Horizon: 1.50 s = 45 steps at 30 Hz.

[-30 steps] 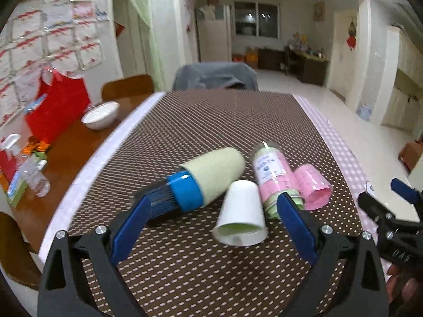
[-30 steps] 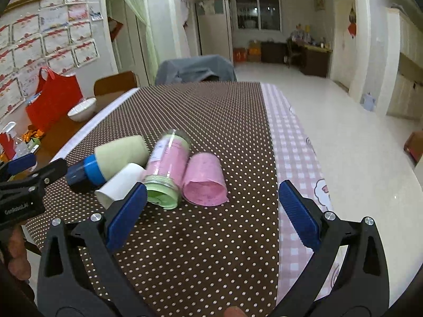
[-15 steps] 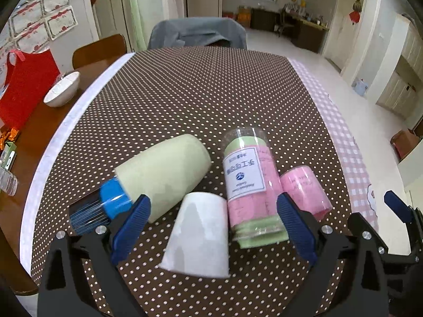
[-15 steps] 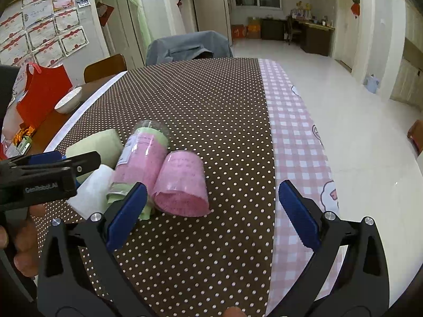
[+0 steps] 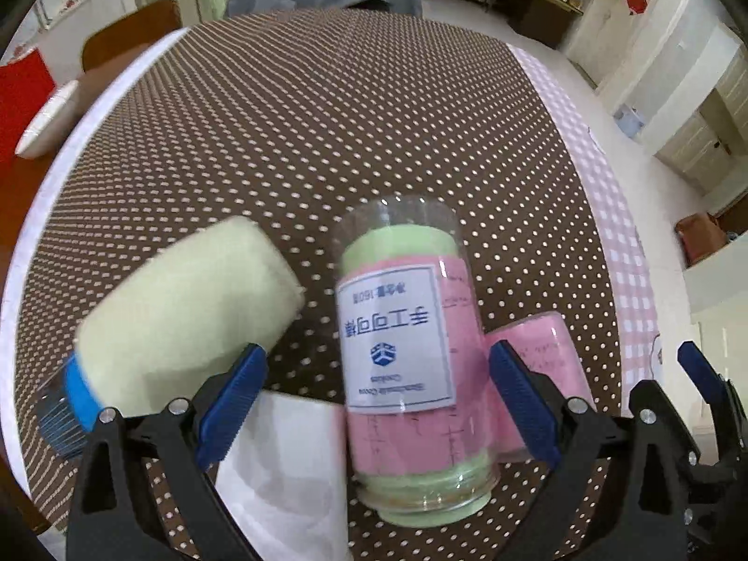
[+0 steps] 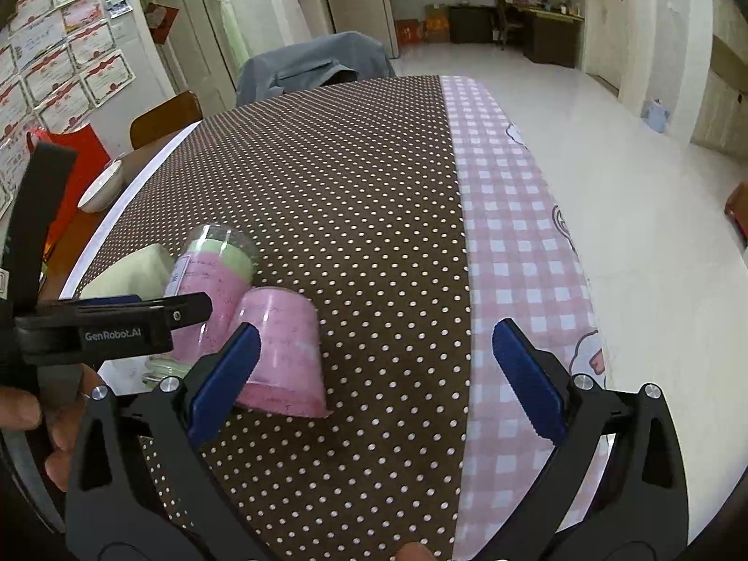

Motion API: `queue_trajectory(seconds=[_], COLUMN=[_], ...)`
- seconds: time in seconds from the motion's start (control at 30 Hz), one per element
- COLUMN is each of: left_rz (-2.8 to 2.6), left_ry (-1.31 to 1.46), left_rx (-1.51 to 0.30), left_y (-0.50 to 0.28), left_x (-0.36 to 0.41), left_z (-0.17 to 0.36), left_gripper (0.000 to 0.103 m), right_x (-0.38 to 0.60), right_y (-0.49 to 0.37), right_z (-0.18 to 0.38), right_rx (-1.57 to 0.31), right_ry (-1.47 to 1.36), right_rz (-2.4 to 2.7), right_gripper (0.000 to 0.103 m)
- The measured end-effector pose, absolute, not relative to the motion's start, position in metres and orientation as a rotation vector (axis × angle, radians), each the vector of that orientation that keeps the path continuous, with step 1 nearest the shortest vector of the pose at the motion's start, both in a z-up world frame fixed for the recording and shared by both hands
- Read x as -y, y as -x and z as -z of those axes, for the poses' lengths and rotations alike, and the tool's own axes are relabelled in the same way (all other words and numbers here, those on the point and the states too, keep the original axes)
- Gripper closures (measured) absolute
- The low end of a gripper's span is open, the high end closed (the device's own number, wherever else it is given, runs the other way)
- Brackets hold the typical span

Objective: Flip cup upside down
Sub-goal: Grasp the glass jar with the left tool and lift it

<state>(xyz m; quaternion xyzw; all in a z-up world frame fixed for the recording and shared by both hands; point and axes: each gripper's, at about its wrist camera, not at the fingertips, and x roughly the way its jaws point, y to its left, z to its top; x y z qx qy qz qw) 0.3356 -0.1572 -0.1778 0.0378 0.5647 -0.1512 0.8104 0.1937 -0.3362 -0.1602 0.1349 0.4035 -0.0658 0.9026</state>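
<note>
- Left wrist view: the left gripper (image 5: pixel 369 402) is spread wide and holds nothing. Between its jaws sit both the white paper cup (image 5: pixel 285 477), lying on its side at the near edge, and the clear jar (image 5: pixel 411 364) with pink and green filling.
- Big risk, I'd say: the jar touches the cup's right side, so closing here could pinch the jar too, or just crush the thin paper wall.
- The foam roller (image 5: pixel 187 318) with the blue collar is just to the cup's left, so a sloppy approach could nudge it and send things rolling across the dotted surface (image 5: pixel 327 140).
- The cup looks plain white and tapered. It's blurry and partly cut off by the frame, so I can't tell which way the mouth points.
- Right wrist view: the right gripper (image 6: pixel 374 369) is also wide open with nothing in it, over the surface near the checked strip (image 6: pixel 509 243).
- The pink cup (image 6: pixel 280 355) lies on its side just by its left jaw, touching the jar (image 6: pixel 210 276). If that's the intended cup, the same crowding problem applies.
- The left gripper (image 6: pixel 117 327) crosses the left of this view and hides most of the white cup, so the two tools could bump if both go in.
</note>
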Motion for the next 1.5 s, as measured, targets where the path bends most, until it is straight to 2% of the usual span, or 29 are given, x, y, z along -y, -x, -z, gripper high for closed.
queue_trajectory(seconds=[0.07,0.2,0.43,1.0,1.2,1.5], left_rz=[0.342,0.373,0.4,0.49,0.507,0.48], left_ry=[-0.077,-0.07,-0.073,-0.026,-0.026,-0.031], left_rx=[-1.226,-1.257,-1.232,-1.07,-1.025,-1.016], left_y=[-0.34,-0.347,-0.347,-0.284,-0.229,-0.16], left_x=[0.162,0.172,0.172,0.13,0.115,0.088], left_z=[0.184,0.197,0.196,0.118,0.118,0.151], left_gripper=[0.01,0.03,0.031,0.031,0.031,0.031], right_x=[0.339,0.342,0.342,0.308,0.292,0.27], right_y=[-0.195,-0.195,-0.191,-0.146,-0.12,-0.082], right_z=[0.163,0.168,0.166,0.133,0.132,0.149], right_rx=[-0.841,-0.854,-0.853,-0.769,-0.747,-0.747], right_ry=[-0.288,-0.301,-0.306,-0.27,-0.249,-0.238], right_rz=[0.14,0.145,0.158,0.148,0.136,0.12], right_gripper=[0.005,0.005,0.005,0.005,0.005,0.005])
